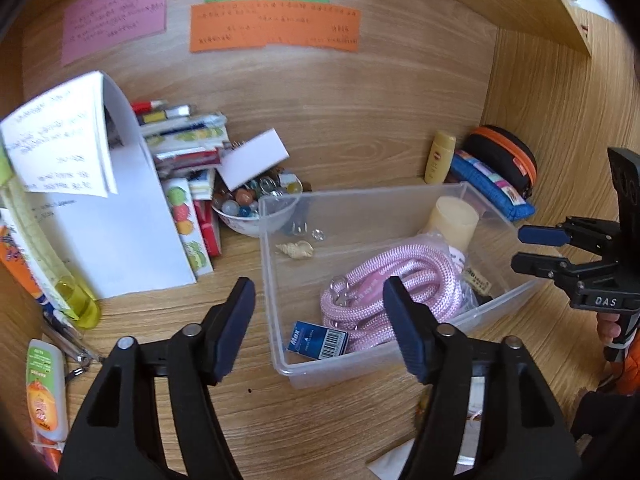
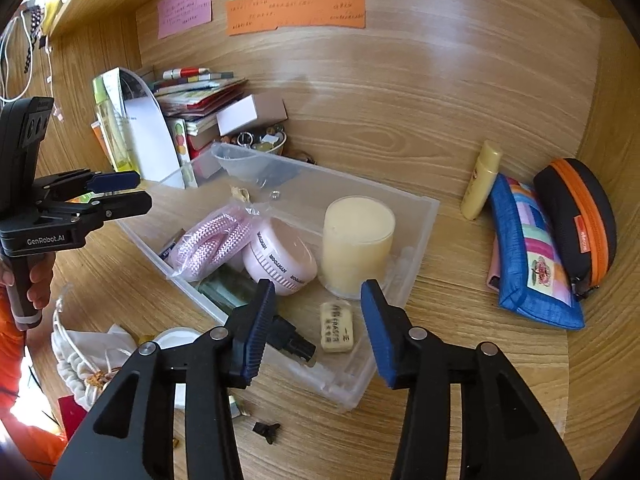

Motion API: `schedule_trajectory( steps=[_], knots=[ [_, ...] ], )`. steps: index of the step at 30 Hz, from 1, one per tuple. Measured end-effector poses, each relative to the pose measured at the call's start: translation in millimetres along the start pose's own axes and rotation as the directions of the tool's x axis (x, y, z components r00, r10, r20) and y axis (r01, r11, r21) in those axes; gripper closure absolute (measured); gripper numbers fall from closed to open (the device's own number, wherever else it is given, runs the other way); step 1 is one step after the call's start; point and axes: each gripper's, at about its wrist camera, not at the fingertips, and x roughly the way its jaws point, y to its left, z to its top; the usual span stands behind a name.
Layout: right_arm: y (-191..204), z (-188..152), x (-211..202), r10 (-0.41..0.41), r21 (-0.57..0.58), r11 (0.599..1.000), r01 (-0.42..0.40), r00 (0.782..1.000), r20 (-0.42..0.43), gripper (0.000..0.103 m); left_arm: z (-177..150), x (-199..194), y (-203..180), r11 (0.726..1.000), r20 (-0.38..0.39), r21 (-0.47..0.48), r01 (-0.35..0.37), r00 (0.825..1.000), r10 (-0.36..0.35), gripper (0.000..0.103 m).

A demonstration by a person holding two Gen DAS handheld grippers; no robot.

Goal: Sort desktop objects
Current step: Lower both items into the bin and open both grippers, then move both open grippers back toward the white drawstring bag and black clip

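A clear plastic bin sits on the wooden desk. It holds a pink rope, a cream candle, a pink round case, an eraser, a black plug, a blue Max box and a seashell. My left gripper is open and empty above the bin's near left corner. My right gripper is open and empty over the eraser.
A bowl of marbles, stacked books and papers stand left of the bin. A yellow bottle, a blue pouch and a black-orange case lie to its right. A white cloth bag lies near the front.
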Motion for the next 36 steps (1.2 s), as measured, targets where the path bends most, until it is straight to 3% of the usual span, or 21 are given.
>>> schedule_trajectory(
  steps=[4, 13, 22, 36],
  knots=[
    [0.0, -2.8, -13.3, -0.019, 0.008, 1.0, 0.019, 0.999, 0.032, 0.046, 0.9, -15.1, -0.4, 1.0, 0.037, -0.015, -0.023, 0.999, 0.024, 0.029],
    [1.2, -14.6, -43.2, -0.038, 0.017, 0.999, 0.037, 0.995, 0.09, 0.034, -11.4, -46.6, -7.9, 0.997, 0.085, -0.033, -0.063, 0.994, 0.066, 0.015],
    [4.5, -37.8, -56.5, -0.028, 0.026, 0.999, 0.026, 0.995, 0.095, 0.032, -40.7, -70.7, -40.3, 0.999, 0.094, 0.01, -0.052, 0.994, 0.051, 0.007],
    [4.9, -80.7, -44.5, -0.03, 0.035, 0.999, 0.03, 1.0, 0.001, 0.032, -83.6, -74.2, -84.8, 0.999, 0.005, 0.019, 0.044, 0.999, -0.044, 0.005]
  ],
)
